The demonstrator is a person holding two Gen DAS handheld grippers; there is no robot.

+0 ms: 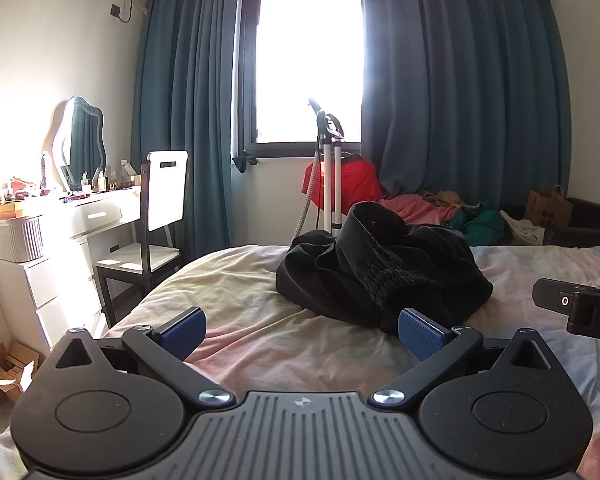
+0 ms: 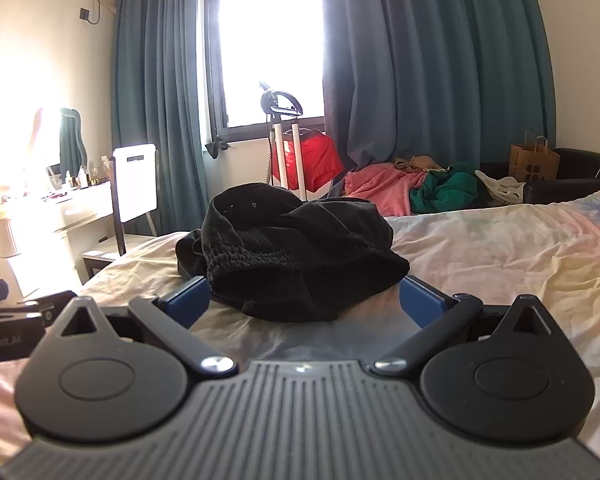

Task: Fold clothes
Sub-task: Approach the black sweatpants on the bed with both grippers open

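Observation:
A crumpled black garment (image 1: 384, 268) with an elastic waistband lies in a heap on the bed's pastel sheet (image 1: 260, 320). My left gripper (image 1: 300, 330) is open just in front of the heap and slightly to its left, with nothing between its blue pads (image 1: 420, 334). In the right wrist view the same black garment (image 2: 296, 260) sits straight ahead. My right gripper (image 2: 304, 300) is open, its blue pads (image 2: 424, 300) standing either side of the heap's near edge without pressing it. Each gripper shows at the edge of the other's view.
Left of the bed stand a chair (image 1: 156, 216) and a white dressing table (image 1: 80, 216) with a mirror and bottles. Behind the bed are a garment steamer (image 1: 326, 168), a red cloth, a pile of coloured clothes (image 2: 416, 188), a paper bag (image 2: 534, 162) and blue curtains.

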